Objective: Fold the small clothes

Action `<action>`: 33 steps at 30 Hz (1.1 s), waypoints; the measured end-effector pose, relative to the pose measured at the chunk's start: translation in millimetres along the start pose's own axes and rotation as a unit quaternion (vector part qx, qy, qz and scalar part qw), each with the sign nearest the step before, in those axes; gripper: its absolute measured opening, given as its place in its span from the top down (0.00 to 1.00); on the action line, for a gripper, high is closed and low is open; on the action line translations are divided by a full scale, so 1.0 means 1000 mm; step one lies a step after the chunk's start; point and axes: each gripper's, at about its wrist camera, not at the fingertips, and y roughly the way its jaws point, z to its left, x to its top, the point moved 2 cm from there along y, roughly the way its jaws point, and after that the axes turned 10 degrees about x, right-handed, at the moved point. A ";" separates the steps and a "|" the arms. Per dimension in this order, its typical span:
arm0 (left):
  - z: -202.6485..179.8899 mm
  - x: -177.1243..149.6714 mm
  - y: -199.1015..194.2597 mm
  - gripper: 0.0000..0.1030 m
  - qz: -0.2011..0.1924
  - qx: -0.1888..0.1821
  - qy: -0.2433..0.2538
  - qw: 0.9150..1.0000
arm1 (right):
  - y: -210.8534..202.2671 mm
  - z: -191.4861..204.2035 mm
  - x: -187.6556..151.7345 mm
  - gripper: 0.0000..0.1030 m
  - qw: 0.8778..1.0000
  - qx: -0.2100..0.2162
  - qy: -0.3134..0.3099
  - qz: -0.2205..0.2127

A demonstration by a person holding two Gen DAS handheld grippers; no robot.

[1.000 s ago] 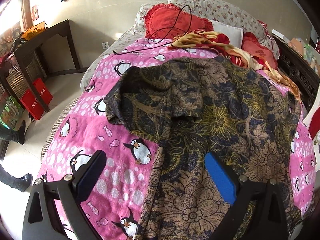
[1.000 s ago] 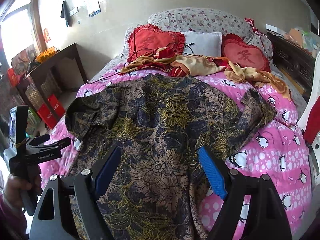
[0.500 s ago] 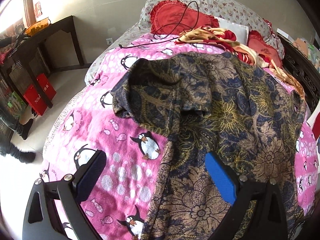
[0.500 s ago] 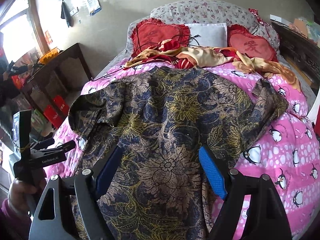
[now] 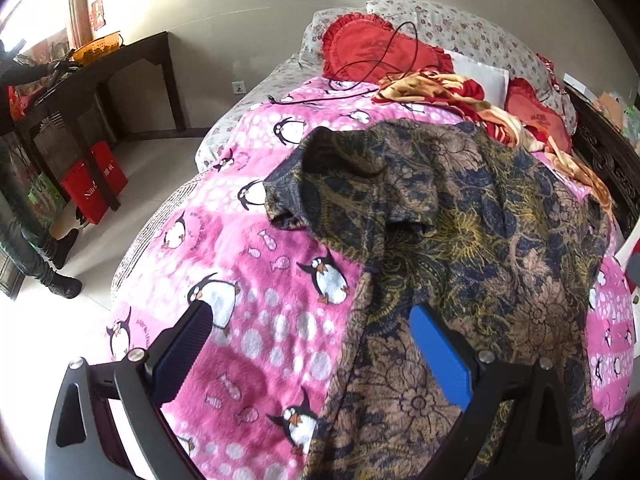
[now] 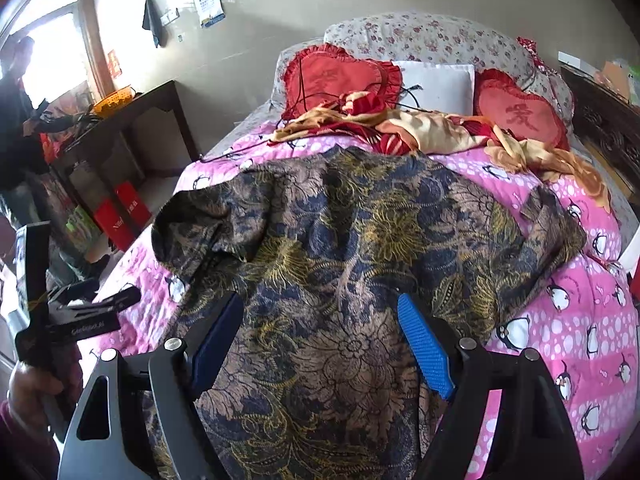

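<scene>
Cream walls frame a bed covered by a pink fleece blanket printed with penguins [image 5: 248,264], and your task garment, a dark floral-patterned short-sleeved shirt in navy, gold and tan [image 6: 360,248], lies spread flat across the middle of that blanket, its hem reaching the foot edge nearest you. Its left sleeve [image 5: 320,184] is bunched and partly turned over on itself toward the blanket's left edge; the other sleeve [image 6: 556,224] reaches toward the right edge. At the head end you have two red heart-shaped ruffled cushions [image 6: 340,76], a white pillow [image 6: 436,80], a crumpled yellow-and-red cloth [image 6: 420,132] and a thin black cable [image 5: 380,64].

Your left gripper [image 5: 312,344] hovers over the shirt's left side seam, blue-padded fingers spread wide, one over blanket and one over fabric, holding nothing. Your right gripper [image 6: 320,336] hovers above the lower body of the shirt, fingers likewise wide apart and empty.

Beside the bed's left side stand a dark wooden side table [image 5: 100,64] and red boxes [image 5: 94,184] on the floor
</scene>
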 end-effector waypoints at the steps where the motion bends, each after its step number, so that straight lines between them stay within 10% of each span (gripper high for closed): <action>1: 0.000 -0.003 -0.002 0.02 0.000 -0.001 0.005 1.000 | 0.001 0.000 0.001 0.27 1.000 -0.002 0.000 0.002; 23: -0.013 -0.006 0.038 0.02 0.016 0.009 0.059 0.998 | 0.046 0.013 0.011 0.34 0.998 -0.023 -0.042 0.031; 33: 0.050 0.029 0.070 0.02 0.021 0.053 0.005 0.998 | 0.133 0.072 0.010 0.45 0.982 0.099 -0.126 0.096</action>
